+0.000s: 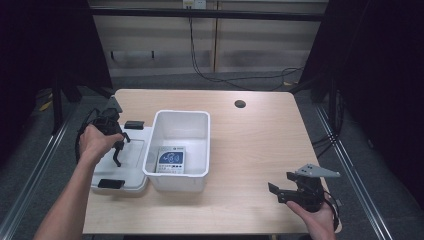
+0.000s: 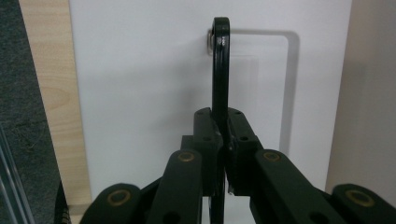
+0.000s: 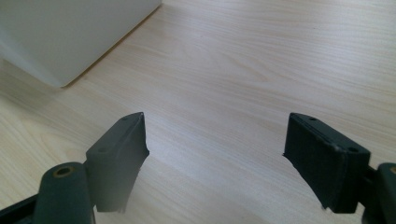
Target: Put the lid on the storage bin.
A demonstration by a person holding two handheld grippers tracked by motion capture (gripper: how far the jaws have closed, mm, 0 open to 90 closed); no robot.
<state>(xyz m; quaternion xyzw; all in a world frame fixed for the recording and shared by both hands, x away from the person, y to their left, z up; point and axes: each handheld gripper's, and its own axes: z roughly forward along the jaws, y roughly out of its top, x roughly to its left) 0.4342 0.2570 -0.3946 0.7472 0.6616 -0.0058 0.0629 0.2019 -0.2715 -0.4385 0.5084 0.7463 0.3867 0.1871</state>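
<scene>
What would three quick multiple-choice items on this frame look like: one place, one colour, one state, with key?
1. Where does the lid lie relative to the white bin?
A. On the table on the bin's left
B. On top of the bin
C. On the bin's right

2. What colour is the handle on the lid?
A. White
B. Black
C. Red

3. How do the jaws of the right gripper stand?
A. Shut on a card
B. Shut on nothing
C. Open over bare table

Key: 1 A, the high view shows the lid flat beside the bin's left wall. 2 B, the left gripper is clamped on a black handle. 3 C, the right gripper view shows a wide gap with wood between.
</scene>
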